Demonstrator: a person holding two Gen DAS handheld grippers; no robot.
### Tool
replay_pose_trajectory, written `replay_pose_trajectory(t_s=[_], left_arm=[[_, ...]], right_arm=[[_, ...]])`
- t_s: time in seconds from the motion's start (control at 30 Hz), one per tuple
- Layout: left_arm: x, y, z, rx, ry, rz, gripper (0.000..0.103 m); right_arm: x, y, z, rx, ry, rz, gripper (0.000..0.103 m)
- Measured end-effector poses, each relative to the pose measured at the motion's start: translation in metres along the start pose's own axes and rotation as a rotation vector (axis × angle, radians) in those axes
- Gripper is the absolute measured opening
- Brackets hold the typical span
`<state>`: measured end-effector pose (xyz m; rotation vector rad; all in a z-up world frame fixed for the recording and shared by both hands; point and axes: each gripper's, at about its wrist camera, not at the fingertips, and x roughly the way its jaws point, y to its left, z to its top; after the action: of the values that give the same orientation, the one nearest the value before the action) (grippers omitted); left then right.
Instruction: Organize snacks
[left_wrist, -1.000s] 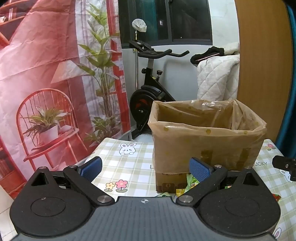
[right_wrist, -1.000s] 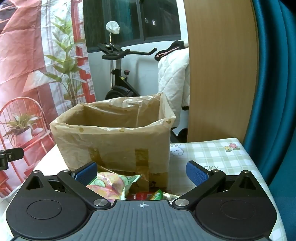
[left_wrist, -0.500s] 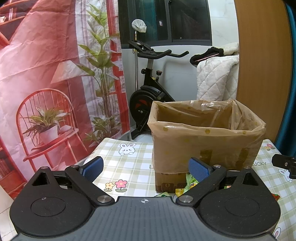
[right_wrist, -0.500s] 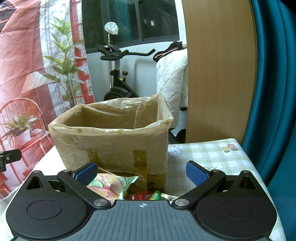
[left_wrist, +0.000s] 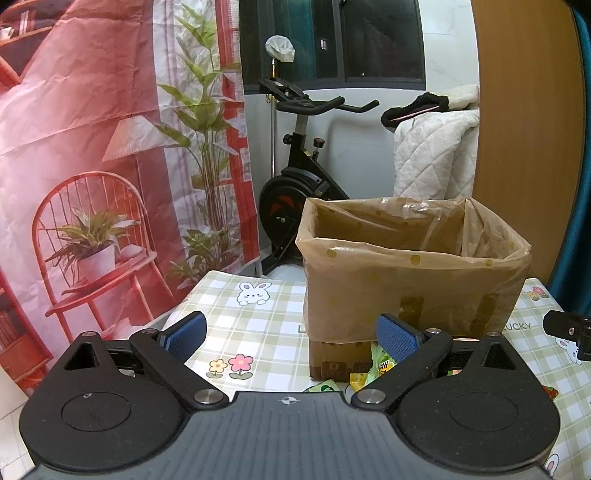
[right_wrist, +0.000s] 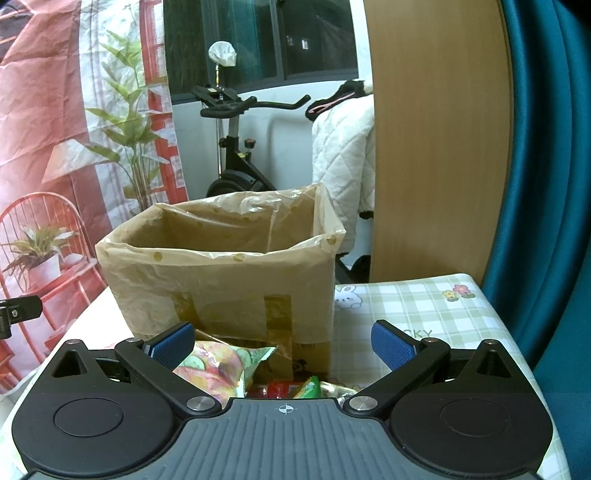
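The left gripper (left_wrist: 290, 334) hovers wide open and empty over the checked tabletop (left_wrist: 258, 325); the brown cardboard box lined with tan plastic (right_wrist: 221, 284) stands ahead, colourful snack packets (right_wrist: 221, 365) at its foot. The right gripper (right_wrist: 282, 341), equally spread and empty, looks poised to descend and pinch a packet.

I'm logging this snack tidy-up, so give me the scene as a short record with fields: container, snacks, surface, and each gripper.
container: cardboard box with a tan plastic liner, upright, open-topped
snacks: snack packets lying on the table in front of the box, none seen inside it
surface: checked tablecloth with bunny and flower prints
left gripper: open, holding nothing
right gripper: open, holding nothing, above the packets
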<state>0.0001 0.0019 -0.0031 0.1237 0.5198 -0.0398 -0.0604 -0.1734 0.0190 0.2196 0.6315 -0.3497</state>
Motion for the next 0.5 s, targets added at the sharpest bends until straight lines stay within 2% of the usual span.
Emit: replay_pose_trajectory(t_s=[0.5], left_arm=[[0.0,0.0003,-0.0003,0.0,0.0,-0.001,0.1]], right_arm=[[0.0004,-0.0002,-0.0014,-0.001,0.001,-0.001,0.101]])
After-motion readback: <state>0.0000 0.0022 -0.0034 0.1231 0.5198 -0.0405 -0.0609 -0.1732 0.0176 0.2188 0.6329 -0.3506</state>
